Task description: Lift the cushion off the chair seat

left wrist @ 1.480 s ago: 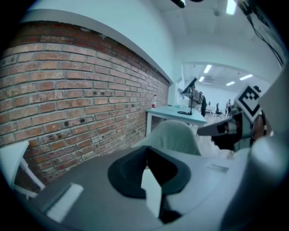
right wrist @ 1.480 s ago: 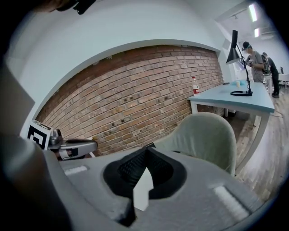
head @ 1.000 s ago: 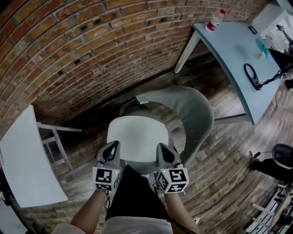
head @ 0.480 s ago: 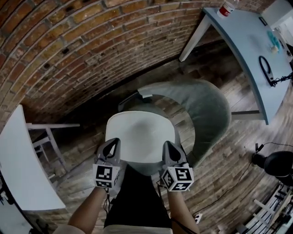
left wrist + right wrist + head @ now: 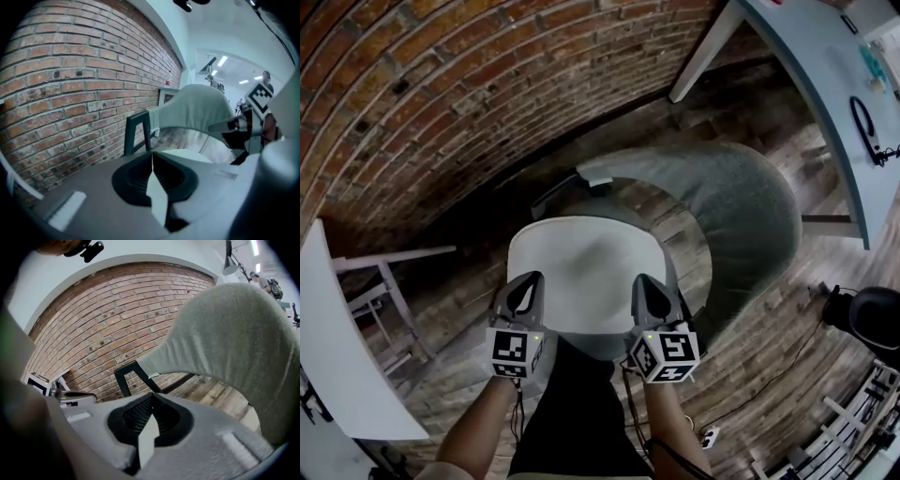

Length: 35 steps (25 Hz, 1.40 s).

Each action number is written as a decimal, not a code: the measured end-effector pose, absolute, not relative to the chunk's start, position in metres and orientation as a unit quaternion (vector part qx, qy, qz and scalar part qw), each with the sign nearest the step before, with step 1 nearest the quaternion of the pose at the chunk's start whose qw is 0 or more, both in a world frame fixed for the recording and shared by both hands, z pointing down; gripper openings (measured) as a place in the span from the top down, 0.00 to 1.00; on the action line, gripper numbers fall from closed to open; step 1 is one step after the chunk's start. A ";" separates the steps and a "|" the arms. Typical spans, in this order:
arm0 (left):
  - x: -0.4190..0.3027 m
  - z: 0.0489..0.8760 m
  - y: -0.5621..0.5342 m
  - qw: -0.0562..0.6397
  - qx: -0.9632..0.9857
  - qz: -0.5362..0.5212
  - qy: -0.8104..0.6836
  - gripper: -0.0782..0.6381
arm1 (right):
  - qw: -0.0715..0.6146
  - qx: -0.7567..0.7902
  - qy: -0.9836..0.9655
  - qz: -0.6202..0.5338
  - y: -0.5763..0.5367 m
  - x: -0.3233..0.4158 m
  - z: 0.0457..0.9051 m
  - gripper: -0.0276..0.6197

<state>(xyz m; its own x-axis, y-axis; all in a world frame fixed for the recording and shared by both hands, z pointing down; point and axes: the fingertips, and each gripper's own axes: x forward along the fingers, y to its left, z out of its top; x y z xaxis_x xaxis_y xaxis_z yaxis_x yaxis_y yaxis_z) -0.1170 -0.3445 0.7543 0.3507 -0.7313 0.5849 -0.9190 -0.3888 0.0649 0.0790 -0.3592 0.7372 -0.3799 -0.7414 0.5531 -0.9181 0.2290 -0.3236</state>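
Head view: a pale, rounded-square cushion [image 5: 586, 267] lies flat on the seat of a chair with a curved grey-green felt backrest [image 5: 750, 211], which stands on a wooden plank floor [image 5: 769, 347] before a red brick wall [image 5: 441, 94]. The left gripper [image 5: 528, 284] and the right gripper [image 5: 645, 286] sit at the cushion's two near corners. Whether their tips touch it cannot be told from above.

Both tools are closed tip to tip and carry nothing. The step in hand appears to be the approach to the cushion's near edge. To do it well, the jaws would first have to part. Each lower jaw should then slide under the edge and the upper one close on top. The two grips should be level with each other so that the cushion rises flat and does not fold or drag against the backrest.

Only the head view shows the whole cushion and how the two tools are spaced across it.

Left gripper view: the left gripper [image 5: 151, 153] has its jaws meeting along one line. A sliver of cushion [image 5: 180, 152] shows beyond them, and the other tool's marker cube [image 5: 259, 97] shows at the right.

Right gripper view: the right gripper [image 5: 151, 397] is equally closed. No cushion shows here, only the dark chair frame [image 5: 126, 376] and floor under the backrest.
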 end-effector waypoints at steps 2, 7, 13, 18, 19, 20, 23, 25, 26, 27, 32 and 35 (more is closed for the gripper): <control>-0.118 0.762 -0.348 0.195 0.798 0.242 -0.516 0.90 | 0.144 0.539 -0.769 0.311 -0.360 0.078 0.747 0.96; -0.123 0.785 -0.350 0.204 0.793 0.248 -0.518 0.90 | 0.150 0.536 -0.767 0.320 -0.359 0.077 0.770 0.96; -0.136 0.816 -0.347 0.221 0.779 0.268 -0.522 0.90 | 0.167 0.544 -0.752 0.333 -0.359 0.088 0.803 0.96; -0.145 0.838 -0.340 0.239 0.770 0.280 -0.521 0.85 | 0.180 0.553 -0.737 0.344 -0.353 0.099 0.823 0.84; -0.148 0.841 -0.339 0.240 0.767 0.283 -0.523 0.83 | 0.182 0.555 -0.733 0.347 -0.351 0.102 0.827 0.83; -0.151 0.844 -0.339 0.241 0.764 0.285 -0.526 0.80 | 0.185 0.558 -0.730 0.350 -0.350 0.105 0.830 0.83; -0.160 0.854 -0.337 0.251 0.752 0.287 -0.537 0.74 | 0.190 0.569 -0.717 0.355 -0.346 0.115 0.841 0.76; -0.165 0.861 -0.336 0.260 0.746 0.287 -0.542 0.70 | 0.191 0.578 -0.709 0.357 -0.345 0.121 0.847 0.73; -0.167 0.864 -0.335 0.263 0.743 0.287 -0.544 0.67 | 0.193 0.581 -0.705 0.357 -0.344 0.123 0.850 0.70; -0.170 0.867 -0.334 0.266 0.740 0.288 -0.546 0.66 | 0.195 0.584 -0.702 0.359 -0.343 0.124 0.854 0.66; -0.180 0.881 -0.332 0.285 0.721 0.290 -0.561 0.57 | 0.196 0.588 -0.690 0.373 -0.340 0.128 0.870 0.50; -0.184 0.891 -0.332 0.300 0.713 0.286 -0.566 0.52 | 0.204 0.595 -0.681 0.375 -0.339 0.133 0.882 0.43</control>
<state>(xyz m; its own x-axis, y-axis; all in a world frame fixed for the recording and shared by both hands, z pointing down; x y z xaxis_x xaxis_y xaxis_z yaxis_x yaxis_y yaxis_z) -0.1838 -0.3324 0.8914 0.1969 -0.6353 0.7468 -0.9780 -0.1804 0.1045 0.1326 -0.3392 0.8822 -0.2098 -0.6574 0.7238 -0.9632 0.0119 -0.2684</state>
